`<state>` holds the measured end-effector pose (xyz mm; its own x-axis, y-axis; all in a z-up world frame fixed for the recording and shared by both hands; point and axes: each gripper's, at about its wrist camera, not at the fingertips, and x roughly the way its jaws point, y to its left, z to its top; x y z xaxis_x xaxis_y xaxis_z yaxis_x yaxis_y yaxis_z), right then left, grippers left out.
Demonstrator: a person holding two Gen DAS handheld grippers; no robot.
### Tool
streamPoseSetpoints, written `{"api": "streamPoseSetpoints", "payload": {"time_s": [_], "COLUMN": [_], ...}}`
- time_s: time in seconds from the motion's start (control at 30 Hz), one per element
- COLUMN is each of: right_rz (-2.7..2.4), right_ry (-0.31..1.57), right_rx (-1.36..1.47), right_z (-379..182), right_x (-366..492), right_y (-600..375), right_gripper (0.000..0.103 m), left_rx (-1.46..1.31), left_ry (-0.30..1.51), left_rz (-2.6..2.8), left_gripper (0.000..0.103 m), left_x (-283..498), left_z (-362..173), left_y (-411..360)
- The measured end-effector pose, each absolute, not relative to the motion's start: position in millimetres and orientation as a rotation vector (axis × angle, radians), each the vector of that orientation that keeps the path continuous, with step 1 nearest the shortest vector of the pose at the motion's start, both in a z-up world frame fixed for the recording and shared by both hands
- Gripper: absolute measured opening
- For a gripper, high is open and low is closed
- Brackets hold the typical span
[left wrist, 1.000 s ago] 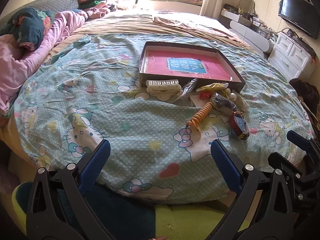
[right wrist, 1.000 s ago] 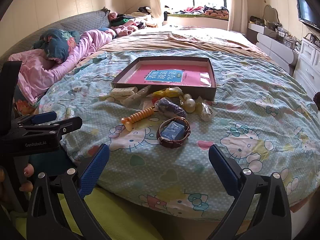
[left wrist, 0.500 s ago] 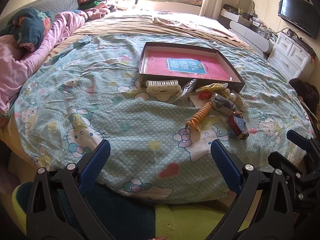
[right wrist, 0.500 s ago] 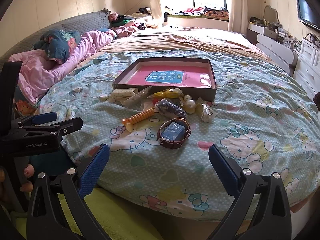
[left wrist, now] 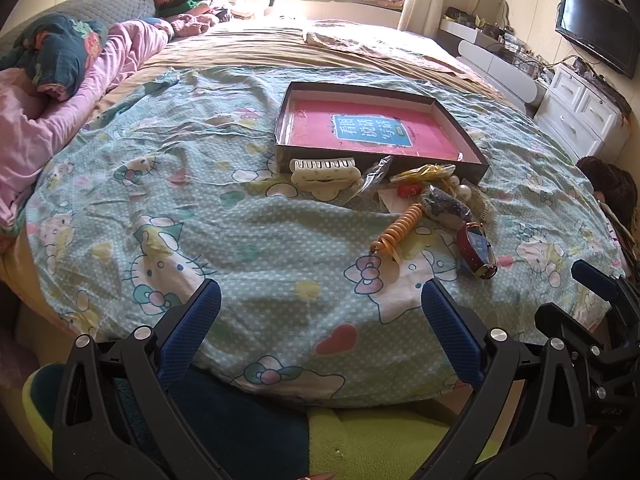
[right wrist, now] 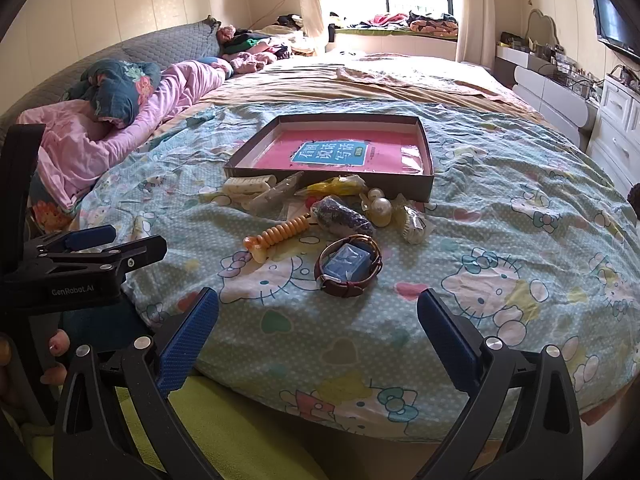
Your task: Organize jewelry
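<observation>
A shallow dark box (left wrist: 476,162) (right wrist: 426,144) with a pink book inside lies on the bed. In front of it sits a jewelry pile: a cream hair claw (left wrist: 322,170) (right wrist: 248,184), an orange spiral bracelet (left wrist: 394,230) (right wrist: 280,232), a dark beaded piece (left wrist: 444,204) (right wrist: 342,216), pearls (right wrist: 380,206), a yellow packet (right wrist: 340,185) and a brown-strap watch (left wrist: 478,250) (right wrist: 348,266). My left gripper (left wrist: 320,312) and right gripper (right wrist: 318,316) are both open and empty, at the bed's near edge, short of the pile.
The Hello Kitty bedspread (left wrist: 200,220) covers the round bed. Pink bedding (right wrist: 120,140) and pillows lie at the left. A white dresser (left wrist: 584,116) and TV (left wrist: 596,36) stand at the right. The left gripper also shows in the right wrist view (right wrist: 92,248).
</observation>
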<state>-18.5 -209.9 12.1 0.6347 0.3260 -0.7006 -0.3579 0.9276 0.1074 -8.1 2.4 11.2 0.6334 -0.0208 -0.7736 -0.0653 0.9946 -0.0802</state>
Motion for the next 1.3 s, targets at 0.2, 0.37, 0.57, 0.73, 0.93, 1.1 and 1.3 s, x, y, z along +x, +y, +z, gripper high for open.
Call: {"api": "streamPoseSetpoints", "payload": {"time_s": [0.2,0.37,0.57,0.73,0.93,1.1,1.3], "right_rz": [0.392,0.392,0.391,0.402,0.403,0.400,0.385], "right_ry": [0.793,0.795,0.804,0.823,0.876,0.905,0.918], "right_rx": [-0.043,-0.032,-0.004,0.009,0.036,0.028,0.044], "right_z": [12,10,7,2,-13,-27,-35], "right_x": [-16,-14,-1,12,34,46,54], "right_y": [-209,-210,-212,-213,-217,-222,-234], "right_gripper": [0.099,0.099,0.099,0.099,0.099,0.099,0.099], "left_rx": [-0.105,-0.100,-0.115,-0.106,-0.073,-0.062,-0.036], "left_ry": [0.892,0.899,0.920,0.938,0.954,0.991,1.016], "left_rz": [0.026,0.039,0.056,0.029,-0.020,-0.093,-0.187], "left_gripper": [0.094,0.094,0.094,0.094,0.094,0.094,0.094], "left_x": [-6,-2,10,22,38,57,77], "left_z": [10,4,-2,-6,-13,-25,-35], "left_y": [1,1,7,6,-3,-13,-31]}}
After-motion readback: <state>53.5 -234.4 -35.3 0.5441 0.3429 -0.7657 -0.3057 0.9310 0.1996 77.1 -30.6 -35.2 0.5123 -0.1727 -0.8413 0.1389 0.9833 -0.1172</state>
